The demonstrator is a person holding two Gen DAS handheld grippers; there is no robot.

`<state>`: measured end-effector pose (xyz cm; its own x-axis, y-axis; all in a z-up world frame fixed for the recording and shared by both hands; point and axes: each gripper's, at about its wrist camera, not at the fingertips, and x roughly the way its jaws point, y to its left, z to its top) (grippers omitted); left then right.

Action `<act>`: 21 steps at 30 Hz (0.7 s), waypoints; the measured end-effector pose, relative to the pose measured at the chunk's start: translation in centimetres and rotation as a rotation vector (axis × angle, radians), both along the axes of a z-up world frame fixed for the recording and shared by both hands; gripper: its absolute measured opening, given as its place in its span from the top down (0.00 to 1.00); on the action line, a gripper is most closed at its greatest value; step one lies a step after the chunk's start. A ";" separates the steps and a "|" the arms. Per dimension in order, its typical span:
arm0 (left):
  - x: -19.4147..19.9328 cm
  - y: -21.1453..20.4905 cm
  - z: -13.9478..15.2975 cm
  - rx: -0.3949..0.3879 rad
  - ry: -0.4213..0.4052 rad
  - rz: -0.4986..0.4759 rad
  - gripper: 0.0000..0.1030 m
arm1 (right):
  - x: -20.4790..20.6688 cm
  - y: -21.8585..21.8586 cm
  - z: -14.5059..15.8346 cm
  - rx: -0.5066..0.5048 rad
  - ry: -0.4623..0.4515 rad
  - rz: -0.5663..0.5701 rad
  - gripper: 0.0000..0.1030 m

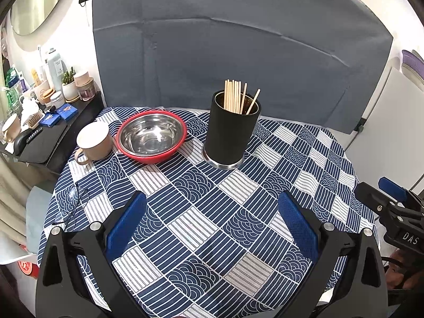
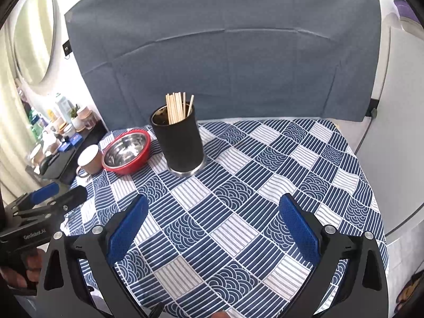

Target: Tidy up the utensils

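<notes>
A black cylindrical holder (image 1: 232,129) (image 2: 179,140) stands upright on the patterned tablecloth, with several wooden chopsticks (image 1: 235,96) (image 2: 177,107) sticking out of its top. My left gripper (image 1: 212,204) is open above the near part of the table, nothing between its blue pads. My right gripper (image 2: 213,206) is open too and holds nothing. Both hang well short of the holder. The right gripper also shows at the right edge of the left wrist view (image 1: 392,201), and the left gripper appears at the left edge of the right wrist view (image 2: 53,198).
A steel bowl inside a red bowl (image 1: 151,135) (image 2: 127,151) sits left of the holder, with a beige mug (image 1: 92,141) (image 2: 88,160) beside it. Eyeglasses (image 1: 71,206) lie near the table's left edge. A cluttered side shelf (image 1: 39,111) stands further left; a grey cloth backdrop (image 1: 238,39) hangs behind.
</notes>
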<state>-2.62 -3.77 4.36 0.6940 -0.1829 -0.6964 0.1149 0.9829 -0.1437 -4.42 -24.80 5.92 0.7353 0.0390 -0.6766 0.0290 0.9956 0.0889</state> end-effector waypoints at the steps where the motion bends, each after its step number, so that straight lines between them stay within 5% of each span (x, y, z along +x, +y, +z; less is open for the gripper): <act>1: 0.0 -0.1 0.0 0.003 0.001 -0.001 0.06 | 0.0 0.0 -0.1 0.000 0.001 0.000 0.08; 21: 0.6 0.0 -0.4 0.009 0.017 -0.002 0.06 | 0.4 0.0 -0.4 0.003 0.010 0.012 0.08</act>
